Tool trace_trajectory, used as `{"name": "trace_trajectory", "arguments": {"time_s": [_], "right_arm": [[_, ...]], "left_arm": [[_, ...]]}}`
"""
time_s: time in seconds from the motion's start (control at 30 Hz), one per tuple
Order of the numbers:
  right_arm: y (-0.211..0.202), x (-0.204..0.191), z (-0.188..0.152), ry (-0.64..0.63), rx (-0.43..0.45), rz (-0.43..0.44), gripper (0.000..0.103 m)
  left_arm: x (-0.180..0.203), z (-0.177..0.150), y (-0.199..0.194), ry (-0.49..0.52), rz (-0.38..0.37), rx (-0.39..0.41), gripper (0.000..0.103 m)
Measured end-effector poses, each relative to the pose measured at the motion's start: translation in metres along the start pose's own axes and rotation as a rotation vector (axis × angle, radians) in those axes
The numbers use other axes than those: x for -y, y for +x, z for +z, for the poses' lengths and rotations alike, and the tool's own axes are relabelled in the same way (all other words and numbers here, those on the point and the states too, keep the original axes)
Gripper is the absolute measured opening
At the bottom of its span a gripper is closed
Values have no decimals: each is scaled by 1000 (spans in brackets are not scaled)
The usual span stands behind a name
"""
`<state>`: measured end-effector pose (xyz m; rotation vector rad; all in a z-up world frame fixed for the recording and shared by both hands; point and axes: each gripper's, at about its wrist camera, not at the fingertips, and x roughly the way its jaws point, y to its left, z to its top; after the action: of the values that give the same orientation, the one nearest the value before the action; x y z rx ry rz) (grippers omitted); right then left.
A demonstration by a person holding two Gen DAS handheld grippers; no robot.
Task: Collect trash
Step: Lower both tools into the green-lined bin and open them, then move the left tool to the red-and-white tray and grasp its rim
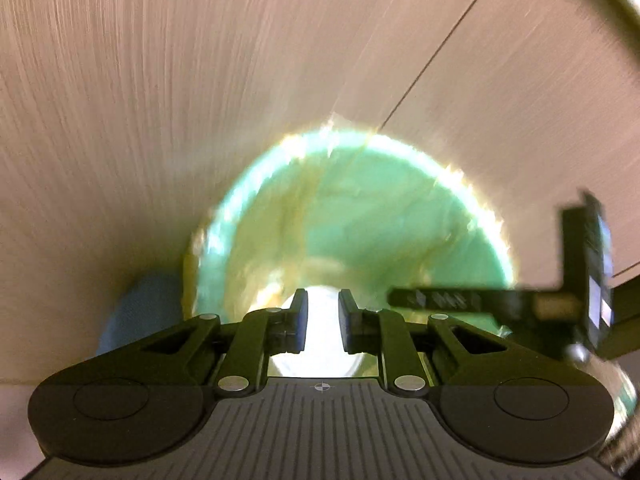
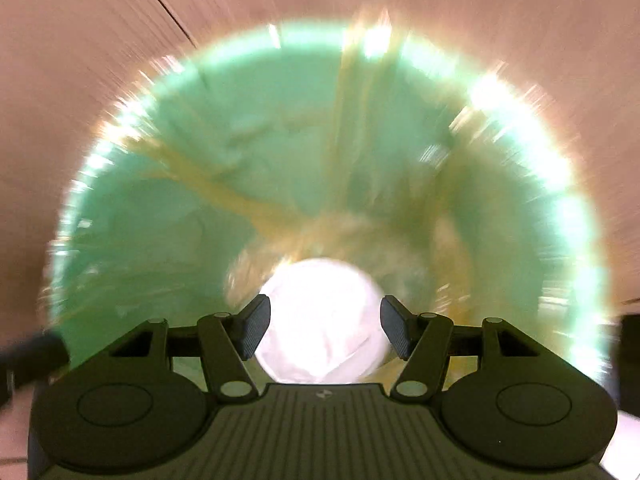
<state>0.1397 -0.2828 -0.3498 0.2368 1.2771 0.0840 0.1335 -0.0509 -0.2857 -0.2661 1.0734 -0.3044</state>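
Both grippers point down into a green bin (image 2: 208, 128) lined with a clear bag (image 2: 352, 92) — everything is smeared with motion blur. The right gripper (image 2: 324, 330) has its jaws spread wide apart, holding nothing; a white crumpled wad (image 2: 320, 320) shows between and beyond them, down at the bin's bottom. Whether it is resting there or falling, I cannot tell.

The left gripper (image 1: 323, 324) hangs over the bin's near rim with its jaws a narrow gap apart, nothing between them, and the same bright wad showing through the gap. The right gripper's black body juts in from the right. Pale wood floor (image 1: 160, 80) surrounds the bin.
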Motion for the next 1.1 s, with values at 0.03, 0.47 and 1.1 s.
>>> {"name": "trace_trajectory", "arguments": {"time_s": [0.03, 0.47, 1.1], "right_arm": [[-15, 0, -2, -12, 32, 4, 61], [-263, -68, 10, -395, 603, -180, 63], [-362, -126, 137, -340, 696, 104, 71]], "left_arm": [[3, 4, -6, 4, -17, 16, 19], [70, 63, -179, 193, -145, 401, 19], [118, 240, -271, 452, 381, 772, 19]]}}
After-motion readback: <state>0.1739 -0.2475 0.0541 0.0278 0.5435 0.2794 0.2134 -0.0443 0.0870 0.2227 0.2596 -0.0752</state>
